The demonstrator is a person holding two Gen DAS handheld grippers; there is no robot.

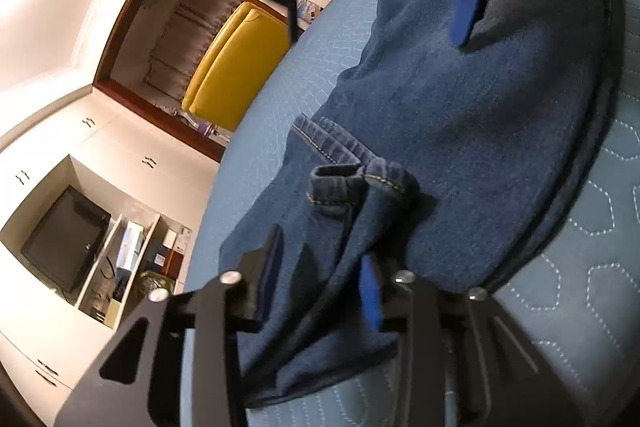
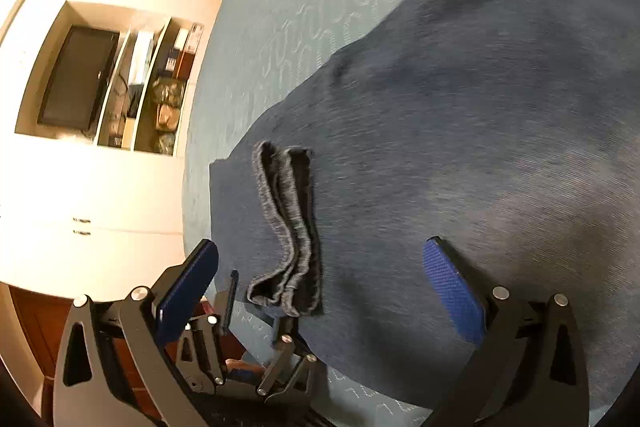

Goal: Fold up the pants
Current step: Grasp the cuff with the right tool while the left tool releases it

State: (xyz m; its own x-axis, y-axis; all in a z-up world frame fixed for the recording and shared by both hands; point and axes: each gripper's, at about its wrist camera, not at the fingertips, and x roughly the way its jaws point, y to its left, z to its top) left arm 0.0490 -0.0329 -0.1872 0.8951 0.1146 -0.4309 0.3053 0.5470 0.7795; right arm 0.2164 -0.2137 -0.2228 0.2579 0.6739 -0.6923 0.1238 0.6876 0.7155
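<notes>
A bedroom: white cupboards with a dark screen (image 1: pixel 66 239) in a niche, a yellow chair (image 1: pixel 236 63) behind, and a bed (image 1: pixel 580 267) under a quilted blue cover that carries the work. The pants (image 1: pixel 480 115), blue denim, lie spread on that cover, mostly flat, with the hem ends (image 1: pixel 360 183) bunched and doubled on top of the lower cloth.

The left hand-held gripper (image 1: pixel 320 287) has cloth between its blue pads, a gathered ridge of denim near the hems; the jaws look closed in on it, pinching the pants. In the right wrist view the right hand-held gripper (image 2: pixel 324 279) stands spread wide above the denim, touching nothing that can be seen. That view also shows the left gripper low at the edge of the cloth, and the hem ends (image 2: pixel 288 227) standing up as a folded strip.

Denim is soft but heavy and fairly thick. It will drape and sag from any single grasp, and stacked layers may slide apart. Seams and hems are the stiffest parts, so the hem ends or an outer side seam give the surest hold. Two holds well apart should keep an edge straight when it is carried over. Pinching all layers together matters; a grip on the top layer alone would likely peel it off.
</notes>
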